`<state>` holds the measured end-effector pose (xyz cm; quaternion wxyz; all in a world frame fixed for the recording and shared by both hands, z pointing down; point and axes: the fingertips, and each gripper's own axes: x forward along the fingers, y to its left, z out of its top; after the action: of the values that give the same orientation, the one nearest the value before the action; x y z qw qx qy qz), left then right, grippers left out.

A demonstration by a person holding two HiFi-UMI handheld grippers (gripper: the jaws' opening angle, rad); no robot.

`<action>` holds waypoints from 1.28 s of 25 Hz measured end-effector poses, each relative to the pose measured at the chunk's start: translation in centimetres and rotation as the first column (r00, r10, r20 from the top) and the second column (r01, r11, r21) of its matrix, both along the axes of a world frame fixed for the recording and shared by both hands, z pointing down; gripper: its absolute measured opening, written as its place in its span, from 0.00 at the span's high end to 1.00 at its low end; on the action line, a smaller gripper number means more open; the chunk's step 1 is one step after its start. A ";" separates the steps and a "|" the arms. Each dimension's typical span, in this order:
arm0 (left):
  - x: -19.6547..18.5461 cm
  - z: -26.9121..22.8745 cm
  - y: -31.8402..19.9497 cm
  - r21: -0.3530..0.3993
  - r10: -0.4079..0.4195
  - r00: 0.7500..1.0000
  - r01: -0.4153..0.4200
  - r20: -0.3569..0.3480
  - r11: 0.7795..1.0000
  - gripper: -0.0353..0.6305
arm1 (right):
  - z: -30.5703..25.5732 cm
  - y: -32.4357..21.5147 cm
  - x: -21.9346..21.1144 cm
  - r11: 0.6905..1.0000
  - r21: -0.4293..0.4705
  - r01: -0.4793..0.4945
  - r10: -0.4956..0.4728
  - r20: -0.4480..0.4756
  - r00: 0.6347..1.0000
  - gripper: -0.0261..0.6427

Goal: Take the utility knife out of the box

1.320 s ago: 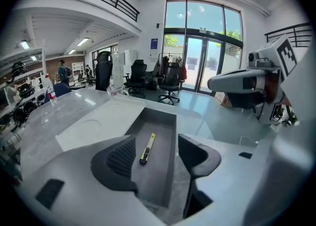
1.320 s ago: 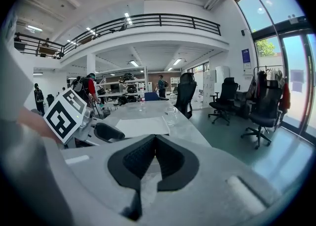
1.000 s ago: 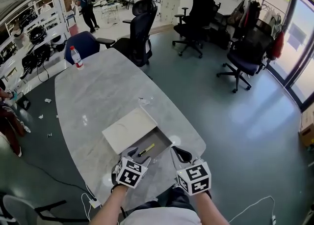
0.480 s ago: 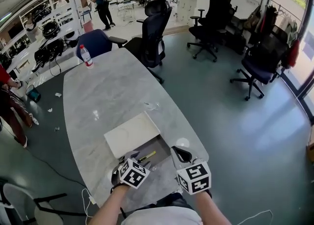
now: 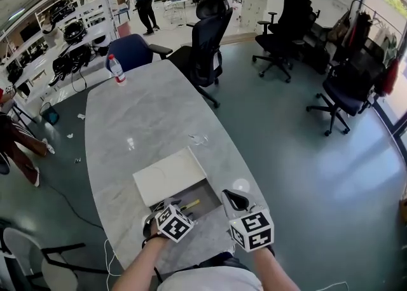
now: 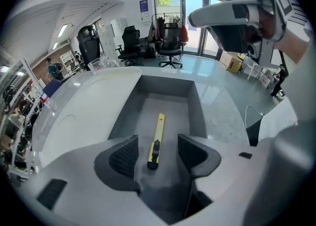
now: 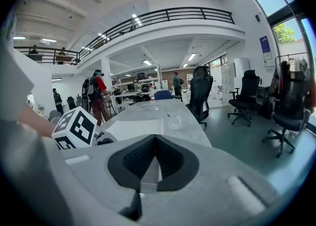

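Note:
A yellow utility knife (image 6: 156, 138) with a black slider lies lengthwise in the grey tray of the open box (image 6: 198, 114). My left gripper (image 6: 155, 147) is open just above the tray, its jaws to either side of the knife's near end without touching it. In the head view the knife (image 5: 189, 205) shows beside the left gripper (image 5: 170, 212), with the box's white lid (image 5: 168, 175) folded back behind. My right gripper (image 5: 234, 202) hovers to the right of the box over the table edge. In its own view that right gripper (image 7: 154, 140) is shut and empty.
The box sits at the near end of a long grey marble table (image 5: 146, 118). A water bottle (image 5: 115, 68) stands at the far end and a scrap of clear plastic (image 5: 198, 138) lies behind the lid. Office chairs (image 5: 210, 35) ring the far side. A person (image 5: 16, 143) is at the left.
The head camera has tilted and shifted. My left gripper has closed in on the knife, which now lies between its open jaws. The right gripper has stayed put.

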<state>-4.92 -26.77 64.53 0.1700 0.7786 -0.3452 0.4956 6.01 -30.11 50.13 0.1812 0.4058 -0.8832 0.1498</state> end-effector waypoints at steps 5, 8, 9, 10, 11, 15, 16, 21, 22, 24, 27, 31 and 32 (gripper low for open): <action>0.0 1.2 -0.2 -0.041 0.001 1.000 -0.001 0.011 0.999 0.58 | 0.6 -0.5 0.3 1.000 -0.011 0.016 -0.016 0.002 1.000 0.95; 0.1 1.6 -0.6 -0.058 0.009 1.000 -0.009 0.008 0.998 0.59 | 1.0 -1.0 0.4 1.000 -0.017 0.020 -0.020 0.004 1.000 0.95; 0.2 1.7 -0.6 -0.065 0.012 1.000 -0.011 0.004 0.998 0.59 | 1.0 -1.1 0.5 1.000 -0.020 0.020 -0.020 0.004 1.000 0.95; 0.2 1.7 -0.6 -0.073 0.012 1.000 -0.012 -0.001 0.997 0.60 | 1.1 -1.2 0.6 1.000 -0.022 0.020 -0.020 0.004 1.000 0.95; 0.3 1.7 -0.5 -0.080 0.012 1.000 -0.012 -0.005 0.997 0.61 | 1.1 -1.3 0.7 1.000 -0.024 0.020 -0.020 0.004 1.000 0.95; 0.4 1.8 -0.5 -0.092 0.016 1.000 -0.017 -0.012 0.996 0.61 | 1.5 -1.4 0.9 0.999 -0.032 0.020 -0.020 0.005 1.000 0.95; 0.4 1.8 -0.6 -0.093 0.017 1.000 -0.018 -0.014 0.996 0.62 | 1.5 -1.4 0.9 0.999 -0.034 0.022 -0.022 0.006 1.000 0.95; 0.3 1.5 -0.6 -0.093 0.021 1.000 -0.022 -0.011 0.995 0.66 | 1.4 -1.3 0.5 0.999 -0.038 0.030 -0.030 0.013 0.999 0.95; 0.4 1.5 -0.4 -0.092 0.021 1.000 -0.022 -0.011 0.995 0.68 | 1.4 -1.3 0.5 0.999 -0.039 0.030 -0.030 0.014 0.999 0.95; 0.5 1.5 -0.2 -0.088 0.021 1.000 -0.022 -0.013 0.996 0.72 | 1.4 -1.1 0.4 0.999 -0.041 0.029 -0.028 0.016 0.999 0.95; 0.6 1.5 -0.2 -0.086 0.026 0.999 -0.028 -0.019 0.996 0.76 | 1.4 -1.0 0.5 0.999 -0.039 0.024 -0.023 0.015 1.000 0.95; 0.6 1.6 0.0 -0.096 0.026 0.999 -0.028 -0.024 0.995 0.79 | 1.3 -0.5 0.7 0.999 -0.035 0.014 -0.013 0.014 1.000 0.95; 0.5 1.7 0.1 -0.100 0.023 0.999 -0.025 -0.025 0.995 0.81 | 1.3 -0.4 0.7 0.999 -0.034 0.012 -0.011 0.014 1.000 0.95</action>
<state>-4.39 -26.65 66.22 0.2069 0.7792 -0.3086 0.5048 6.72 -30.52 51.40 0.1828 0.3966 -0.8841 0.1665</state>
